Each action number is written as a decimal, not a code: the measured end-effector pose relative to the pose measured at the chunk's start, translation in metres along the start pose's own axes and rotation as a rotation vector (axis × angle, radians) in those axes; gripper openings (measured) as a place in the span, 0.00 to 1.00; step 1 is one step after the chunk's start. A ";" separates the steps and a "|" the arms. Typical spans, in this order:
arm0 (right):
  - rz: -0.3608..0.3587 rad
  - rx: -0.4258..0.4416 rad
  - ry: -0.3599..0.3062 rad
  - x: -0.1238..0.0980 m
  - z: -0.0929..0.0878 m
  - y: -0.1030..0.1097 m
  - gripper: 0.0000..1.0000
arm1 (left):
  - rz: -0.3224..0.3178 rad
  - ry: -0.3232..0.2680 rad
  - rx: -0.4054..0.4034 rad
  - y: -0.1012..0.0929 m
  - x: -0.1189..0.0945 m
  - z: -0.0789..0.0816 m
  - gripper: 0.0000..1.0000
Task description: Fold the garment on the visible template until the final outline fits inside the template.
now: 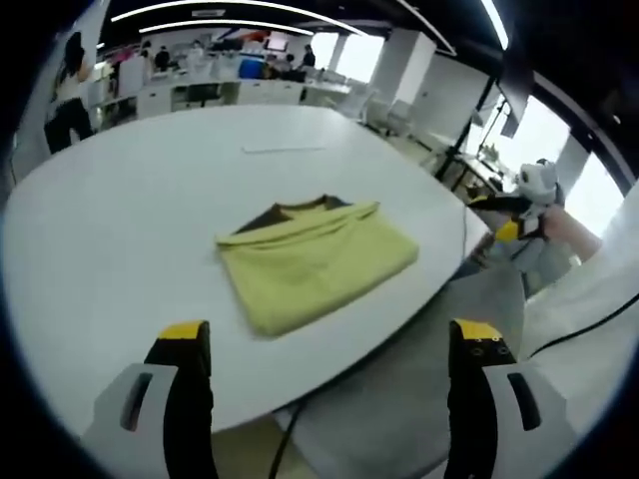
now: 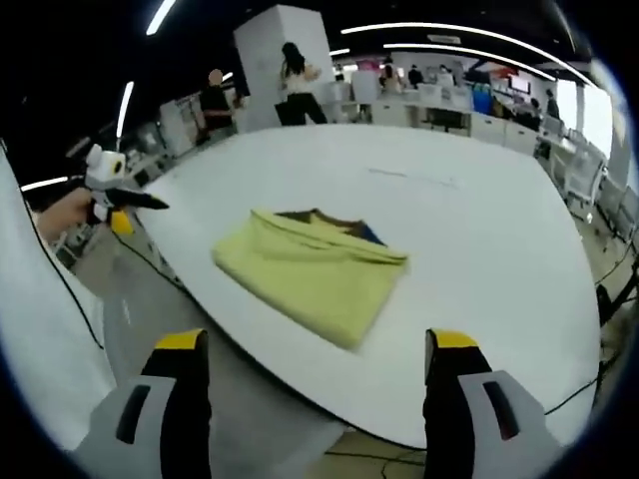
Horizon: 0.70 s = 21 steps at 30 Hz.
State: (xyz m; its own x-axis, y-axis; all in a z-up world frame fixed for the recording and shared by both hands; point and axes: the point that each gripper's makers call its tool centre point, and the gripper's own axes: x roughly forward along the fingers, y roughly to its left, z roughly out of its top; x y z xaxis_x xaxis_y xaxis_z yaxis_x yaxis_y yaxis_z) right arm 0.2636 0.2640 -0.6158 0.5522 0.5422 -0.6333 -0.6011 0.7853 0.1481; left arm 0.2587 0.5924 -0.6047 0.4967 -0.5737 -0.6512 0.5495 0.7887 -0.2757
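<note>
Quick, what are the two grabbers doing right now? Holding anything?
Left gripper: open, holding nothing.
Right gripper: open, holding nothing.
The folded yellow garment lies on the table.

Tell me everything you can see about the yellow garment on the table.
The yellow garment is a soft, cloth-like top, pale yellow-green, with a dark brown collar or inner lining showing at one edge and a hint of blue there in the right gripper view. It is folded into a compact, roughly rectangular bundle with layered edges and lies flat on the white round table, near the table edge closest to the grippers. Nothing but the table touches it; both grippers are held back from it with their jaws apart.
</note>
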 end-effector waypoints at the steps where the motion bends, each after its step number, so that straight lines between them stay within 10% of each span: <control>1: 0.003 0.001 -0.001 0.002 0.001 -0.001 0.87 | 0.001 0.000 -0.001 0.001 0.002 0.000 0.93; 21: 0.004 -0.036 -0.011 0.048 0.013 -0.035 0.76 | 0.043 0.033 -0.019 0.038 0.035 0.004 0.84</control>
State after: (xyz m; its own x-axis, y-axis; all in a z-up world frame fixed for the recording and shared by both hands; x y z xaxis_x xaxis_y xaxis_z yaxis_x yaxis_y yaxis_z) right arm 0.3186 0.2666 -0.6414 0.5563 0.5486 -0.6242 -0.6234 0.7722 0.1232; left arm 0.2995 0.6013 -0.6348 0.4973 -0.5317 -0.6856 0.5149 0.8169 -0.2599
